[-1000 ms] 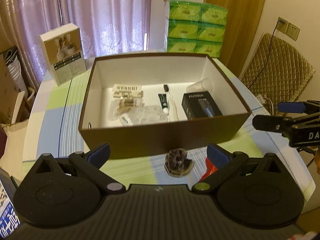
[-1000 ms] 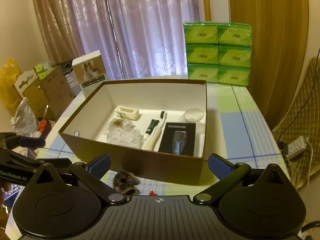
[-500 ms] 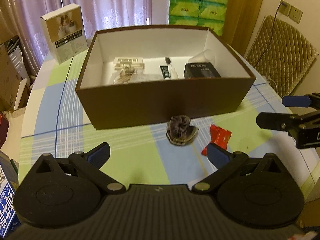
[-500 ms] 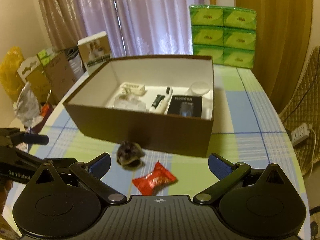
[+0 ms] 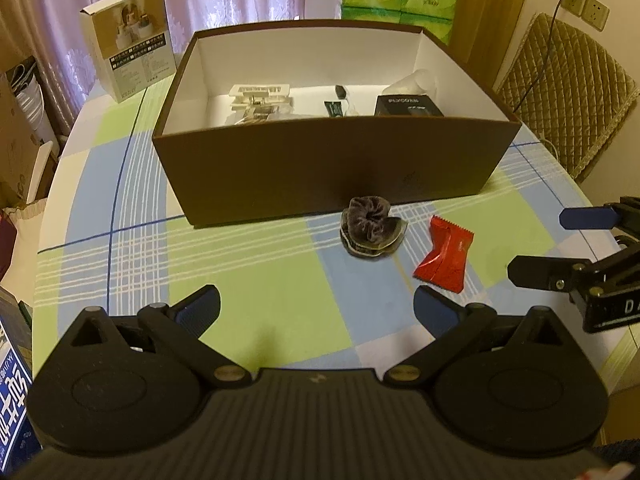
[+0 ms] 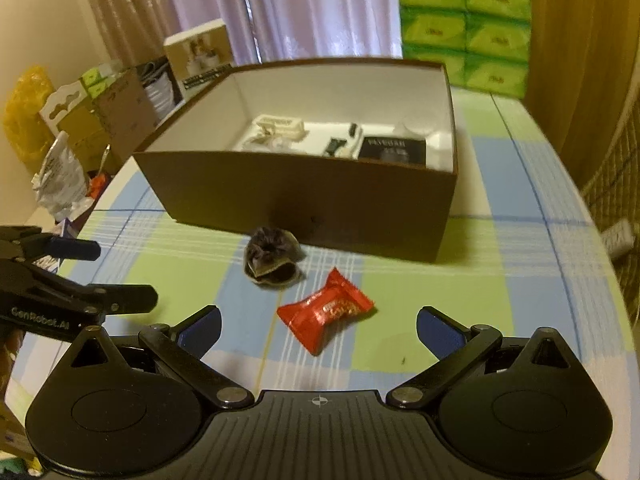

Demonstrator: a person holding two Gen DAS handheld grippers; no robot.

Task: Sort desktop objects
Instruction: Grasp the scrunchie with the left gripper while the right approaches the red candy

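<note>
Both grippers empty w/ jaws spread wide: left gripper, right gripper. Red snack packet lies just ahead of the right one, dark scrunchie behind it, touching the brown box. Tissue packs in the bg.

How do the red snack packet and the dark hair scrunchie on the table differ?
The red snack packet is glossy, flat and crinkle-ended; the dark hair scrunchie is fuzzy, ring-shaped and rests on a card. The scrunchie lies closer to the brown box; the packet lies nearer the camera. Both sit outside the box, ungrasped.
</note>
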